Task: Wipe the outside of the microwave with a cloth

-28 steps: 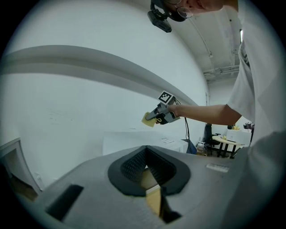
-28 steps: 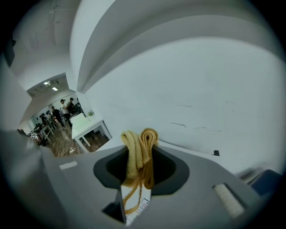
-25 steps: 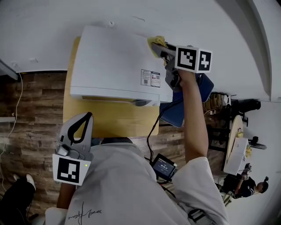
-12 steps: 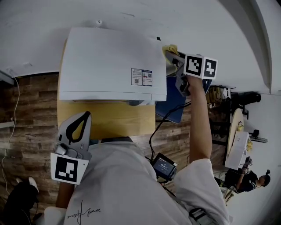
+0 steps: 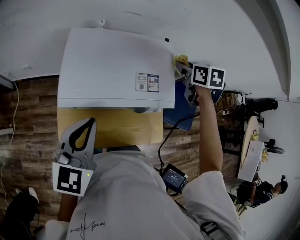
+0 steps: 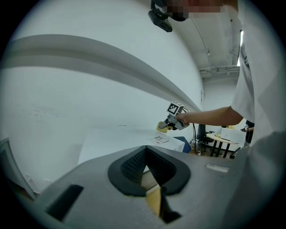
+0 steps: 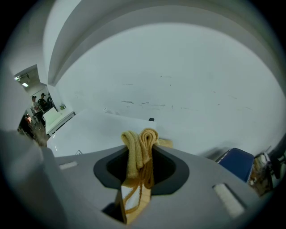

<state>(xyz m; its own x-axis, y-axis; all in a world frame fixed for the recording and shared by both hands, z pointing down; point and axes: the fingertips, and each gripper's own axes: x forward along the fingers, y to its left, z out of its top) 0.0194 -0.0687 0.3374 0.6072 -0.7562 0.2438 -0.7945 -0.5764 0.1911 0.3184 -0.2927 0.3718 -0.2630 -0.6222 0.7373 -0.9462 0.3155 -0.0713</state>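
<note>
Microwave (image 5: 117,65): white, big, sitting on the bench (image 5: 112,129), and mid-wipe by the look of it.

Closest to the body: left gripper (image 5: 89,126), held low by the near edge of the bench. Fingers (image 6: 129,167) pressed together with nothing between them, just a peek of yellow bench wood past them. No part in the wiping right now, as far as can be told.

Farther out: the flat white top of the microwave, with a small label near its right edge.

Farther again, at the back right corner: right gripper (image 5: 180,66), reached out on a long straight arm (image 5: 208,126). Fingers (image 7: 170,172) squeezed tight on a folded yellow cloth (image 7: 136,147), with the folds poking out past the tips. Cloth right at the corner, just beside the right side. Touching or not: hard to say for sure.

Last of all: the plain white wall (image 5: 140,14), close behind the microwave.

Step in hand, as a guess: wiping the back right corner and starting on the right side.

Next move, as a guess: press the cloth flat on the right side and rub along it. Needs a firm squeeze on the cloth and care with the tight space by the wall.
</note>
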